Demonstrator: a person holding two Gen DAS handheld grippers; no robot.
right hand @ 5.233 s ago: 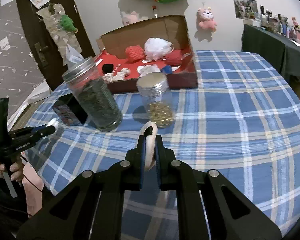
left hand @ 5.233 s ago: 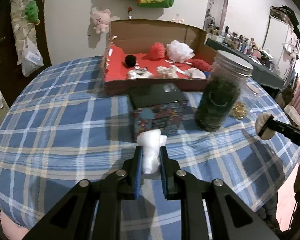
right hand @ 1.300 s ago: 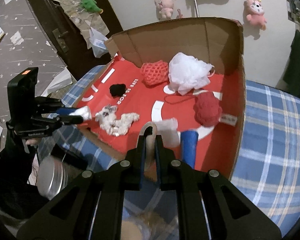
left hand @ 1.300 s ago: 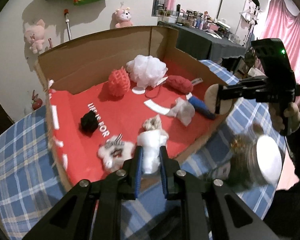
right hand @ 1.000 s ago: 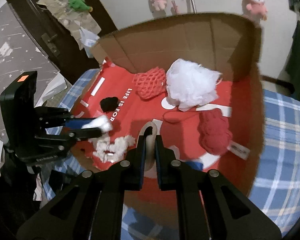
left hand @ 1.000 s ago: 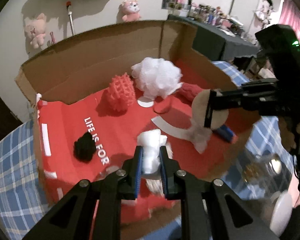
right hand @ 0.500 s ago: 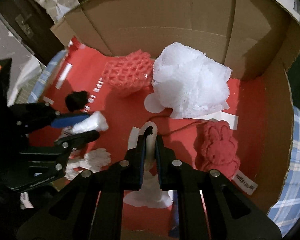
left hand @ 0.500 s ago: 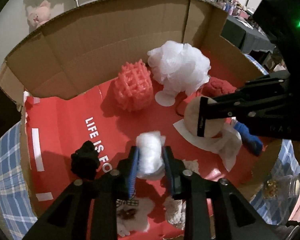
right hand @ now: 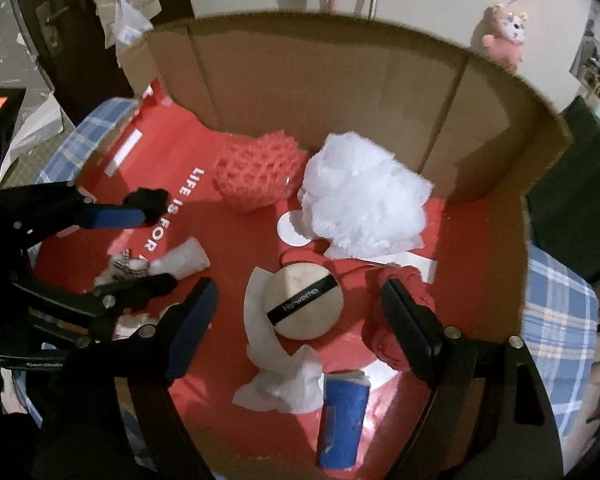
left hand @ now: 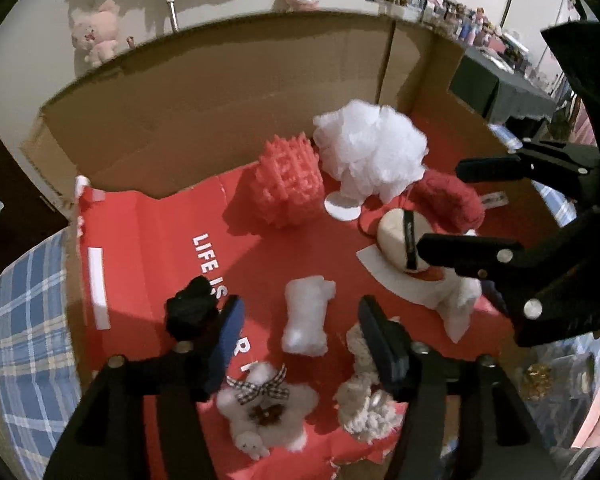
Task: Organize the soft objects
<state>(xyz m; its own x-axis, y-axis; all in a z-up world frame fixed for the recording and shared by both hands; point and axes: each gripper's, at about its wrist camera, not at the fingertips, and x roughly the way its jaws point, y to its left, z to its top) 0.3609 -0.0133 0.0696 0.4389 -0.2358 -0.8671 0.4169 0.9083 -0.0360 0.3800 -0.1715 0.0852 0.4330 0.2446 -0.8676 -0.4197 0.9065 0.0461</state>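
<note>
Red-floored cardboard box: 1 white cotton wad, 1 beige puff, 2 opening tools, nothing gripped

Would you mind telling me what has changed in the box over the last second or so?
Both grippers let go: the left gripper dropped the white cotton wad, the right gripper the round puff; jaws opening, both things lie free. The white pouf and red mesh ball stayed.

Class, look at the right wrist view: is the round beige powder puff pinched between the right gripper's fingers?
No. The powder puff lies on the box's red floor, untouched between the opening fingers of the right gripper.
</note>
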